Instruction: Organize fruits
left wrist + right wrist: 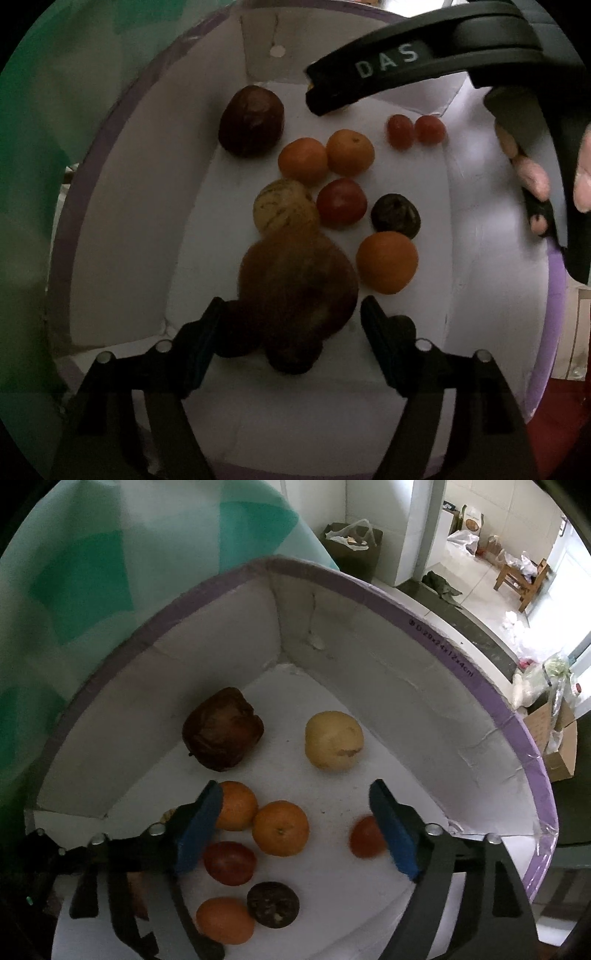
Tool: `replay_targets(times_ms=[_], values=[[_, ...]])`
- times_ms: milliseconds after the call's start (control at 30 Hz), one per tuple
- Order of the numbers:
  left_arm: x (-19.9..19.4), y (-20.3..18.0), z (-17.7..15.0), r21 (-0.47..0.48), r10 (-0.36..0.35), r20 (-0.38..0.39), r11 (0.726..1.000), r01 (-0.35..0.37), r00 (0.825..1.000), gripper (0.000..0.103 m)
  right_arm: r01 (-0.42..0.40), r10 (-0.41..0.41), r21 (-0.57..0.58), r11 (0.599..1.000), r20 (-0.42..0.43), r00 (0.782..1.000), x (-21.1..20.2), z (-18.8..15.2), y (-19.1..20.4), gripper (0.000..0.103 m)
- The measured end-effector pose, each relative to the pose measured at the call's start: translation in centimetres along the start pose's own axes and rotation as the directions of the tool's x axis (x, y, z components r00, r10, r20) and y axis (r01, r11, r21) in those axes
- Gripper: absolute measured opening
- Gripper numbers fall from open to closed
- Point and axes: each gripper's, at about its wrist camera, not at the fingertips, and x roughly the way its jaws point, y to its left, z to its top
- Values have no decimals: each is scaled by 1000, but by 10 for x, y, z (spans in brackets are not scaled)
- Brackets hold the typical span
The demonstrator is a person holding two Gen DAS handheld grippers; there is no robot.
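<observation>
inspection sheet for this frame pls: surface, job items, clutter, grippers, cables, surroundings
Surface: white box with purple rim, on a green checked cloth.
Job's things: three oranges, red fruits, yellow fruit, dark brown fruit, small dark fruit, all loose on the box floor; a large fruit lies near the left gripper.
Clutter: nothing seen in the box besides fruit.
Grippers: left gripper open, over the large fruit; right gripper open, empty, above the oranges.
Cables: nothing seen.
Surroundings: tiled floor, wooden stool, bags, cardboard carton.
</observation>
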Motion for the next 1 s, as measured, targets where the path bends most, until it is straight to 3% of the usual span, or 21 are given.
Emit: replay_targets(times_ms=[100,200,333,433,500,533,633,733,767,833,900,1000], values=[[-4,-2,-2,3,9,10,1000,-9,1000,82,8,-8,10,1000,6,1000,-2,-1,0,86],[-15,-7,-2,27,67,56,997,-69,996,85,12,-13,12,1000,42,999,-11,-3,2,87],[-58,-4,-6,9,111,209,993,-115,972,87,-10,8,16,1000,132,991,-41,-7,2,87],[-105,3,-6,-35,96,350,995,-89,932,93,-4,-1,28,1000,181,983,-66,-8,-3,87],[-128,8,-6,-58,-15,394,997,41,919,93,-2,-6,33,999,215,976,-90,-10,-3,87],[-131,5,-4,-71,-19,404,996,52,914,93,4,-12,35,999,223,975,-97,-12,-2,87],[-145,-7,-7,-54,61,429,998,-42,901,100,66,-67,11,998,215,974,-115,-19,3,87],[-147,-25,-13,-54,259,418,964,-261,871,101,131,-125,-18,991,197,972,-116,-29,11,87],[-146,-31,-16,-34,285,415,954,-298,864,101,153,-147,-19,988,187,971,-114,-33,11,87],[-145,-34,-24,17,223,407,968,-251,886,101,163,-160,-7,987,161,974,-105,-38,8,87],[-134,-38,-24,68,136,351,983,-170,926,101,150,-153,31,988,115,982,-97,-41,-1,87],[-115,-34,-23,68,108,266,989,-130,958,101,134,-141,90,987,82,987,-88,-41,-10,87]])
